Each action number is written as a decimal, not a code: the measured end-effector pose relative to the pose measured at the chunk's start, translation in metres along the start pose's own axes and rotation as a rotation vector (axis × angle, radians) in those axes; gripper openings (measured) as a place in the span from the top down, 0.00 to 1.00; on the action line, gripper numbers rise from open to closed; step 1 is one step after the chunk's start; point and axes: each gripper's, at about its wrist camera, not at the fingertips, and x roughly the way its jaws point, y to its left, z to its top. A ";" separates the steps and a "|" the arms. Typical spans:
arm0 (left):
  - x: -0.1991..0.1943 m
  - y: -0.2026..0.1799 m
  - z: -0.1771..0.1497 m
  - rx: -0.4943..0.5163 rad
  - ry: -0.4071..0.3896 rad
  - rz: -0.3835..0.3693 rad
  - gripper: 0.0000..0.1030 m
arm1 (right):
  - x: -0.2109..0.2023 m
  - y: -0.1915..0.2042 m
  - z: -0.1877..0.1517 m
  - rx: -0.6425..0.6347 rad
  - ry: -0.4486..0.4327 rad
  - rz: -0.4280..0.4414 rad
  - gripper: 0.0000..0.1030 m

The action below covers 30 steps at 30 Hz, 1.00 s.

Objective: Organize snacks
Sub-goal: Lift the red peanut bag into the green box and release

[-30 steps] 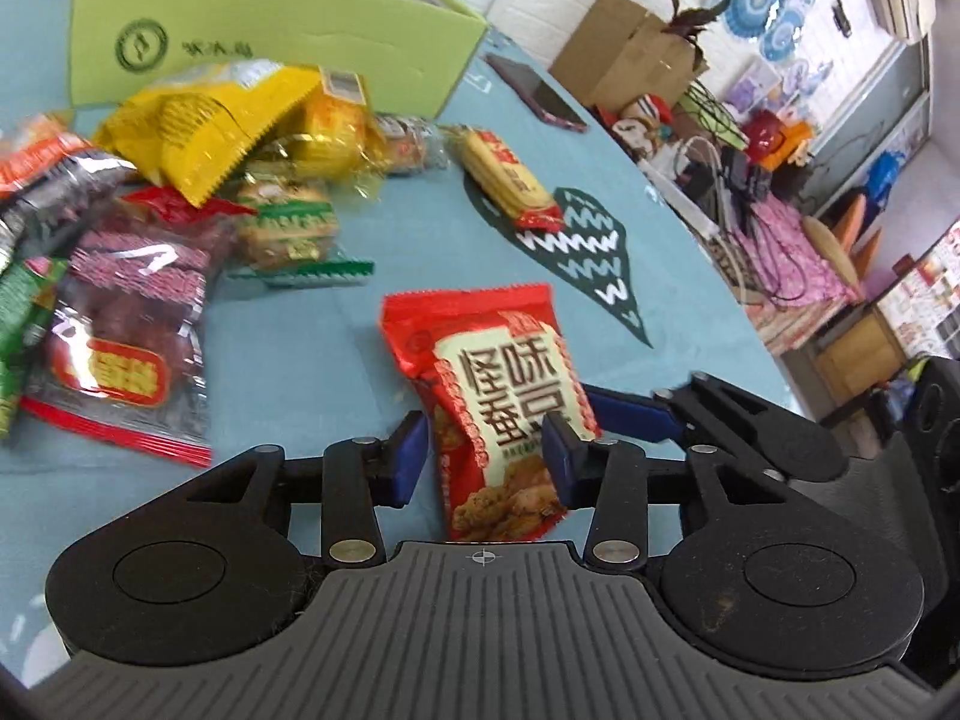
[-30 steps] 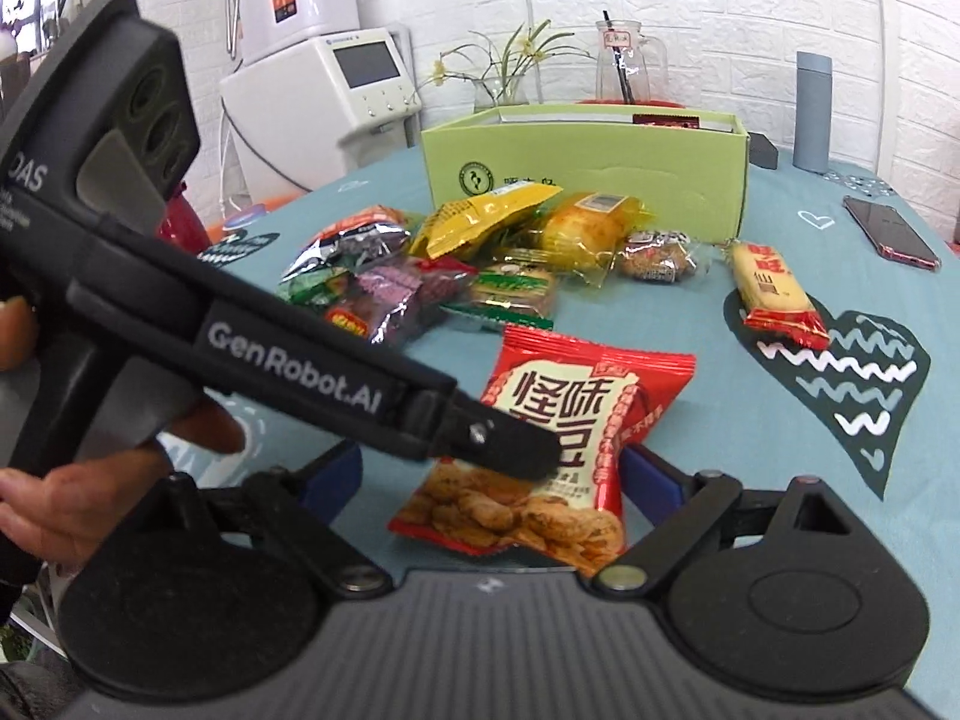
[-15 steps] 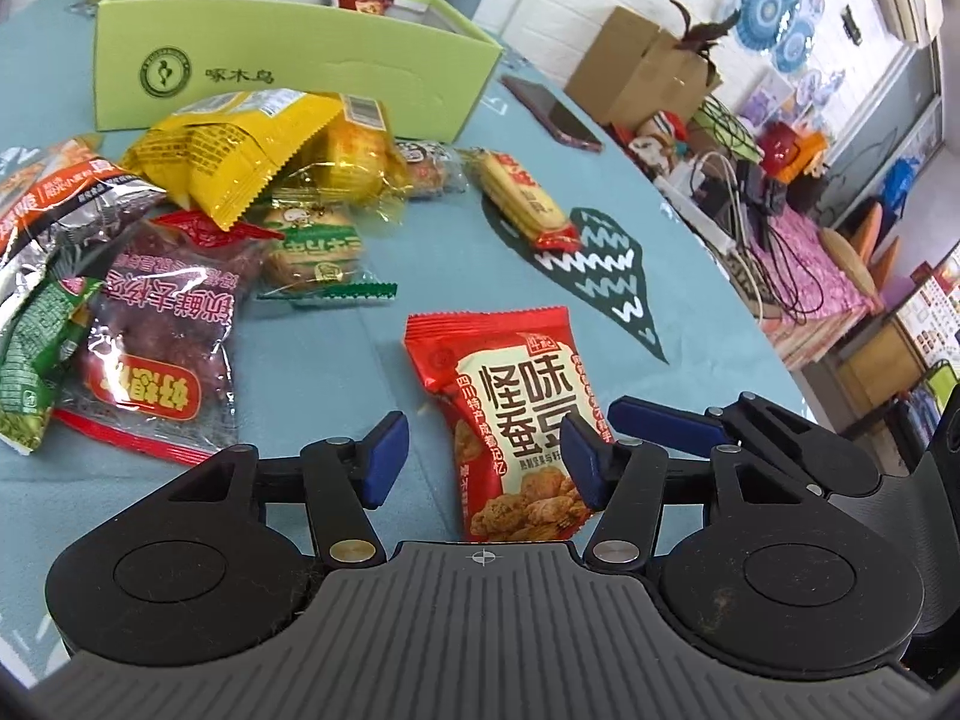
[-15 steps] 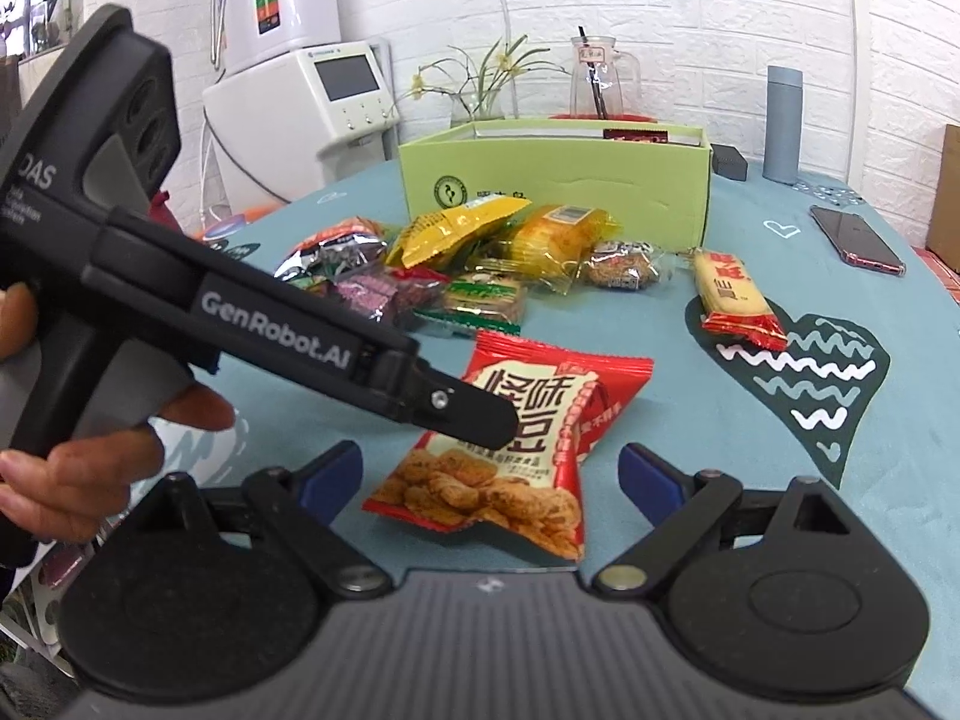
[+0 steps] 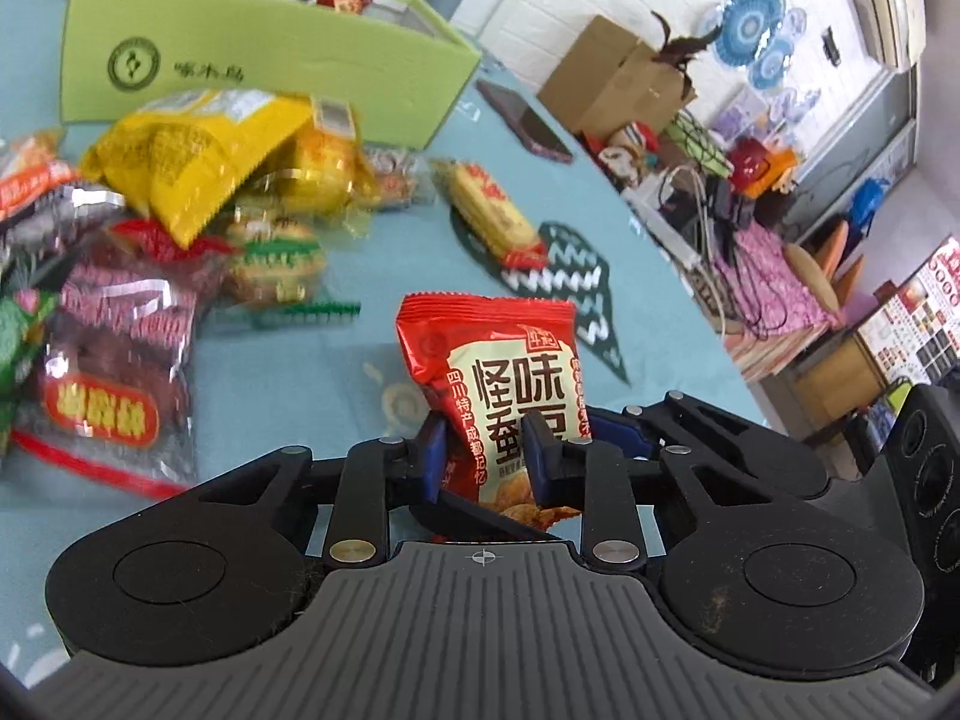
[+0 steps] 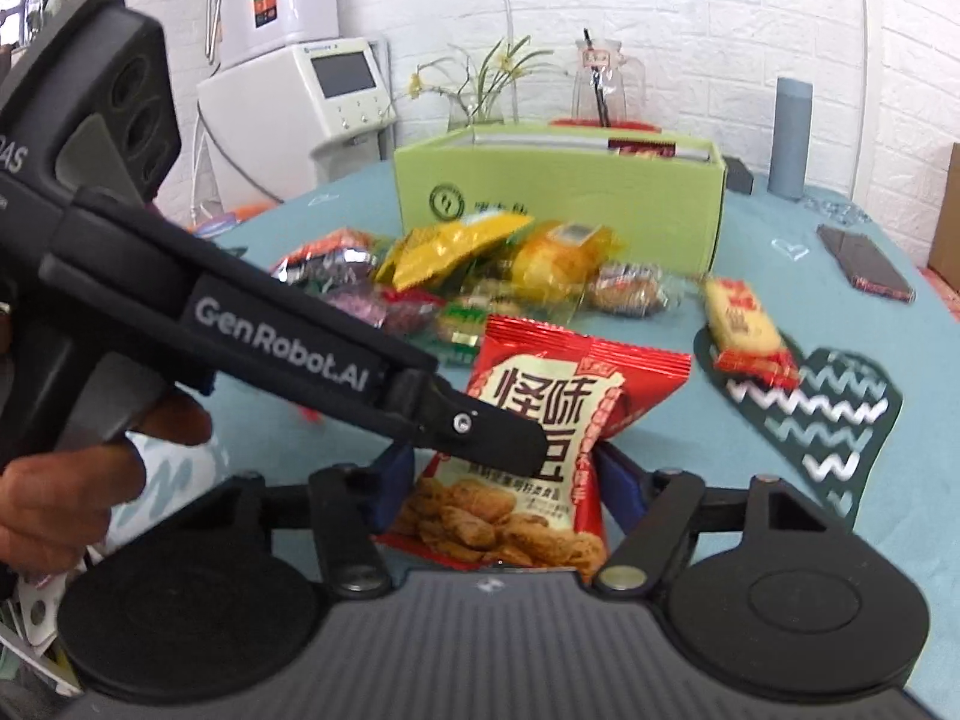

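Note:
A red snack bag (image 5: 498, 360) (image 6: 558, 384) with a beige label stands tilted up off the teal tablecloth (image 5: 336, 372). My left gripper (image 5: 485, 456) is shut on its lower part and crumples the foil between the blue pads. In the right wrist view the left gripper's black arm reaches in from the left, one finger (image 6: 498, 438) across the bag's front. My right gripper (image 6: 504, 480) has its jaws closing, with its pads against the bag's two side edges. A green cardboard box (image 5: 270, 60) (image 6: 558, 198) stands open at the back.
A heap of snack packs (image 5: 180, 180) (image 6: 480, 264) lies between the bag and the box. One yellow-and-red cracker pack (image 5: 489, 216) (image 6: 744, 324) lies apart on a dark heart print. A phone (image 5: 525, 126) (image 6: 864, 258) rests near the table's right edge. A hand (image 6: 60, 492) holds the left gripper.
Both grippers' jaws have come in onto the red bag, which lay flat between them before. The bag now stands tilted up and crumpled at its lower end.

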 end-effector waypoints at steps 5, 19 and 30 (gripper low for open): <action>-0.013 -0.005 0.053 0.051 -0.089 0.002 0.97 | 0.013 -0.009 0.050 -0.078 -0.084 -0.038 0.27; 0.021 0.060 0.231 0.160 -0.203 0.241 0.97 | 0.169 -0.052 0.210 -0.182 -0.088 0.051 0.29; 0.030 0.095 0.239 0.098 -0.227 0.239 0.74 | 0.154 -0.071 0.206 -0.115 -0.162 0.063 0.15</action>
